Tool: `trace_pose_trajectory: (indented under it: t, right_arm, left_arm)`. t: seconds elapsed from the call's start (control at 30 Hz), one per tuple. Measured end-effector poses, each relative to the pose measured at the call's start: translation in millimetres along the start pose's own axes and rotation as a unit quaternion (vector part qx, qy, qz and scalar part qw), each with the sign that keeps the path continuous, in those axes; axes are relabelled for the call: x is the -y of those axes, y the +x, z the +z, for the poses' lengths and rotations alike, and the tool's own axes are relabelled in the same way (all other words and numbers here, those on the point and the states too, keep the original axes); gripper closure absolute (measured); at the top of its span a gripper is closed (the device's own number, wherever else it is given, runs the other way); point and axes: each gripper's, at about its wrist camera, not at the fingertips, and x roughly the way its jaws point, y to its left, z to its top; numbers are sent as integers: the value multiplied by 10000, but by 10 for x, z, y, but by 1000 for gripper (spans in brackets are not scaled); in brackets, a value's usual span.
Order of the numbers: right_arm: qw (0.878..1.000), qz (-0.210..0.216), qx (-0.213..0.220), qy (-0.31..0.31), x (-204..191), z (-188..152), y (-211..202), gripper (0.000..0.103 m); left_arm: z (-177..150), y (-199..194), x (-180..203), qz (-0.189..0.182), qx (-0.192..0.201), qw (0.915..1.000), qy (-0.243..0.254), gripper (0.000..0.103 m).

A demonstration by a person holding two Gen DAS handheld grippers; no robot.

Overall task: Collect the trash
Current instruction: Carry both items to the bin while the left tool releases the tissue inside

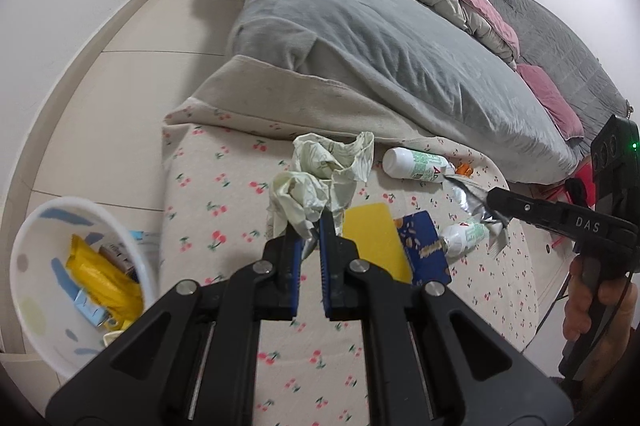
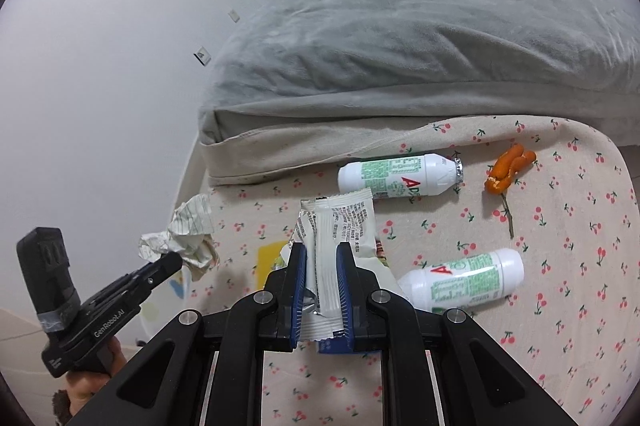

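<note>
Both loaded: left gripper (image 1: 310, 226) clamped on crumpled paper (image 1: 320, 182), right gripper (image 2: 322, 254) on foil wrapper (image 2: 340, 226), probably bound for bin (image 1: 132, 250).

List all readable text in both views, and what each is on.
"DAS": side of the right gripper, seen from the left wrist.
"GenRobot.AI": side of the left gripper, seen from the right wrist.
Red "A" plus cut-off letters: labels of the two white bottles.
Green print on the bottles: too small to read.
Print on the white wrapper: too small to read.
</note>
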Motion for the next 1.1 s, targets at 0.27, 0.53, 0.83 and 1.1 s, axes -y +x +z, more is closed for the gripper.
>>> trace_pose_trajectory:
  t: [0.27,0.53,0.83,1.1]
  right_arm:
    - [9998,79,55,-159,-226,-119,-75,87]
    - [9993,160,25,-337,-454,-252,-35,87]
    - [9978,291,-96,-586,-830,-342,121,87]
    - [9953,436,-264,-819,-1220,-432,323,87]
  left_arm:
    - [-151,-220,-236,158,18,9998,-129,94]
    - [-288,-429,-494,323,50,9991,-265,94]
    - [-432,-624,-894,522,59,9968,-599,93]
    - [-555,-746,-1221,684,9,9935,-914,93]
